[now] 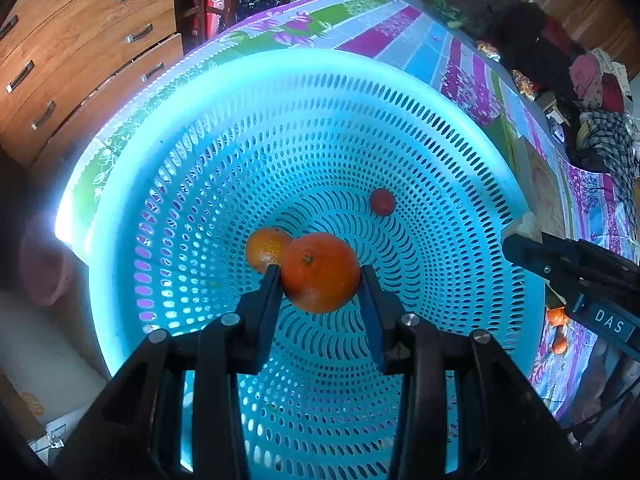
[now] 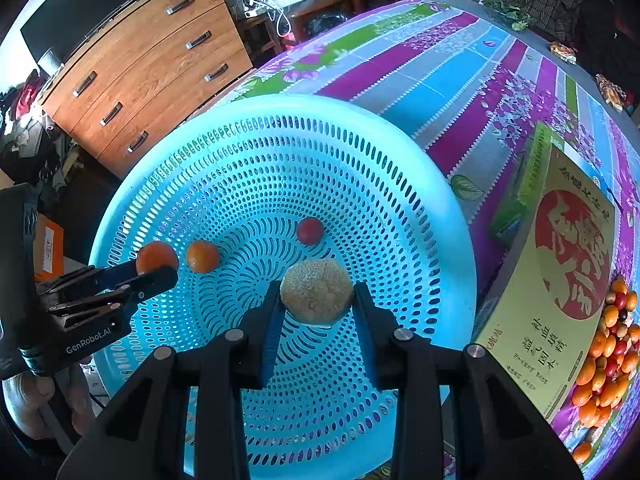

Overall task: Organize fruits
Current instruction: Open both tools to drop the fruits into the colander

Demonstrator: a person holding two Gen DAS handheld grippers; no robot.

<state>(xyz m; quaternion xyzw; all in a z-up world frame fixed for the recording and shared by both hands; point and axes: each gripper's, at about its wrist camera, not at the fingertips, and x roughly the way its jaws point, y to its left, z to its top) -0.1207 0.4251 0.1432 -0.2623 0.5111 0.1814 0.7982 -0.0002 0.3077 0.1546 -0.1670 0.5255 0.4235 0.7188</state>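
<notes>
Both views are bright and sharp at centre. Strong light enters from the left, producing blown-out glare on the basket [image 1: 80, 216] rim. Fisheye distortion bends the dresser [image 2: 140, 80] and tablecloth [image 2: 440, 72]. Corners are vignetted black; edges are slightly soft.

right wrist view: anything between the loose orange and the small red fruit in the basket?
Nothing. In the right wrist view, only bare perforated floor of the blue basket shows between the loose orange and the small red fruit.
</notes>
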